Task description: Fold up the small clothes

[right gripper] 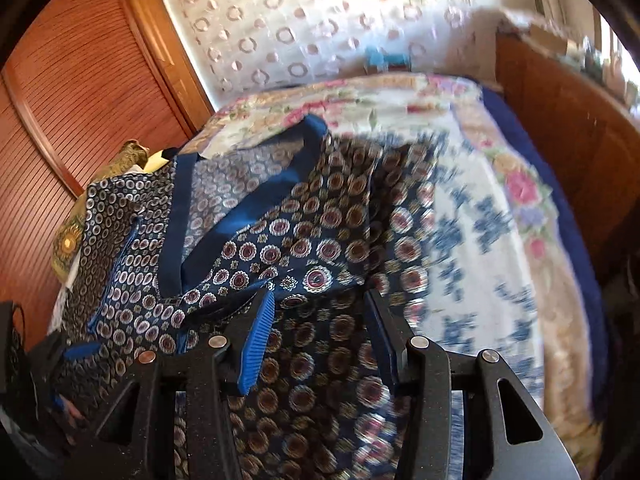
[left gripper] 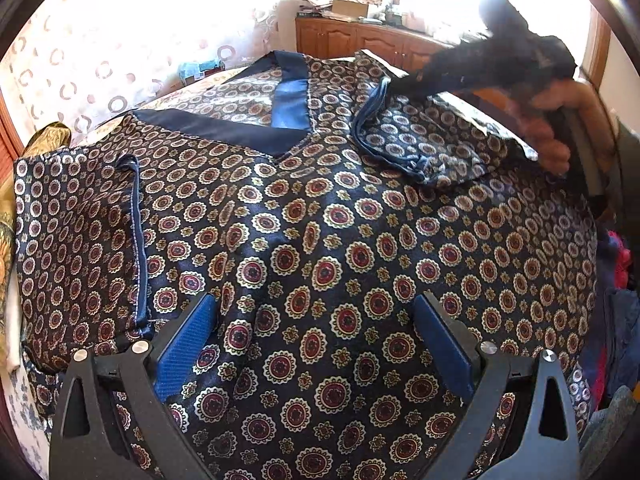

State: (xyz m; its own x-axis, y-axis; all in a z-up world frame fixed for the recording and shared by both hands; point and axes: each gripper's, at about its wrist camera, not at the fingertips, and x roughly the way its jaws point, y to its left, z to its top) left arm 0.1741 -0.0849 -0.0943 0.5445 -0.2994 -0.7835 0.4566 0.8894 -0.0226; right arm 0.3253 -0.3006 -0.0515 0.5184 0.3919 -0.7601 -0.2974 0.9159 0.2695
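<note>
A navy satin top [left gripper: 320, 220] with red and cream medallions lies spread on the bed, its blue V-neck band [left gripper: 224, 128] at the far side. Its left sleeve [left gripper: 80, 232] and right sleeve [left gripper: 420, 148] lie folded inward over the body. My left gripper [left gripper: 316, 300] hangs open just above the lower part of the top, nothing between its blue pads. My right gripper [right gripper: 318, 300] is open over the right shoulder area of the top [right gripper: 320, 248], the cloth below its fingers. In the left wrist view the right gripper [left gripper: 500, 60] is blurred, held by a hand [left gripper: 556, 136].
A floral bedspread [right gripper: 472, 220] lies under the top. A golden cloth [left gripper: 44, 140] sits at the bed's left edge and a pile of dark and red clothes [left gripper: 620, 272] at the right. A wooden cabinet [left gripper: 352, 38] and a slatted wooden door [right gripper: 60, 100] stand around the bed.
</note>
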